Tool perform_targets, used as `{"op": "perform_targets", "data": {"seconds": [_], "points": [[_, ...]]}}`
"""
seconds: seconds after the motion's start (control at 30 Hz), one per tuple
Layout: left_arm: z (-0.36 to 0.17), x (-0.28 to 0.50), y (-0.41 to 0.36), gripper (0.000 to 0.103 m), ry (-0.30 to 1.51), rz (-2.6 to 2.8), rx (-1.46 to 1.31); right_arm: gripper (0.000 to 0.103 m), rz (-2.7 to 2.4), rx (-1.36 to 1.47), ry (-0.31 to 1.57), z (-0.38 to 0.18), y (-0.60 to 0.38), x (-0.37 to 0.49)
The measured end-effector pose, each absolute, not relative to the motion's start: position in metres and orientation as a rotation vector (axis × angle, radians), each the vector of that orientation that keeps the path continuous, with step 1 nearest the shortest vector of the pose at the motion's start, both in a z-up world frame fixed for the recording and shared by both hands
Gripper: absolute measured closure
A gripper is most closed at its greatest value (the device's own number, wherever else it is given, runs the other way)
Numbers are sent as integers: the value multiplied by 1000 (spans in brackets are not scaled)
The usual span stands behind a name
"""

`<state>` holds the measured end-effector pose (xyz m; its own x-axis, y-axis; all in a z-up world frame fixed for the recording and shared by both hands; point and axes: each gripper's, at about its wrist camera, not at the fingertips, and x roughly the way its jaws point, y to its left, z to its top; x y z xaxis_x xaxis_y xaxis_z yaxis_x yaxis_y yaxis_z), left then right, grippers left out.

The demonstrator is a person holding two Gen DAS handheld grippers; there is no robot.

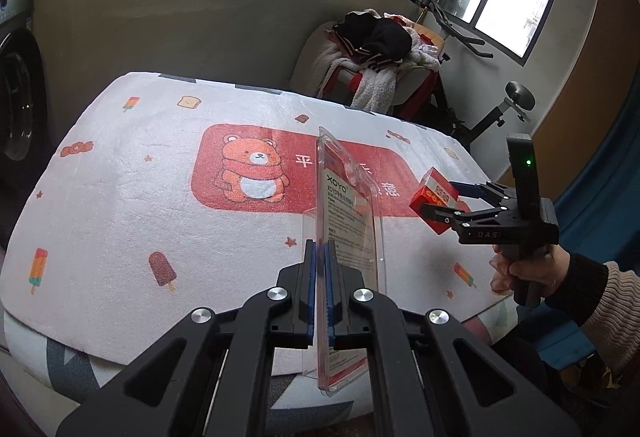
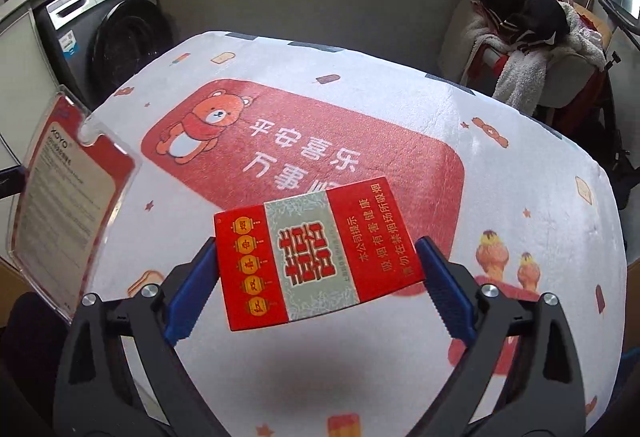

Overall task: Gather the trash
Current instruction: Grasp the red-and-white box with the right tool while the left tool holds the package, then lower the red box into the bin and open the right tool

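Bear-print blanket (image 1: pixel 120 197) before washing machine (image 2: pixel 108 33); left claw (image 1: pixel 322 261) grips clear package (image 1: pixel 348 205), right claw (image 2: pixel 320 269) red box (image 2: pixel 316 253)

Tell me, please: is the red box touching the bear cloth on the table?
Apart. The left wrist view shows the red box held by the right gripper, lifted clear above the bear cloth.

I see the left gripper (image 1: pixel 321 257) clamping an upright clear blister pack (image 1: pixel 347 221); the right gripper (image 1: pixel 434 199) grips a red box (image 1: pixel 434 193).
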<state>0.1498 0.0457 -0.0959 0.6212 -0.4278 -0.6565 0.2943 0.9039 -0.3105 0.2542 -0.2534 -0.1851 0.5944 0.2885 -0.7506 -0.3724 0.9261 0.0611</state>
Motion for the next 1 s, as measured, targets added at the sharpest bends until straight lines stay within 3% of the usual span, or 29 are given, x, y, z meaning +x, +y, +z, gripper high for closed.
{"op": "perform_targets", "data": {"seconds": [0.57,1.0], "points": [[-101,51,39,99,803,-446,-196,9,489,-59,771,-192,-234,55],[-106,18,45,99,803,-439,-183,9,616,-151,857,-220,-195,8]]}}
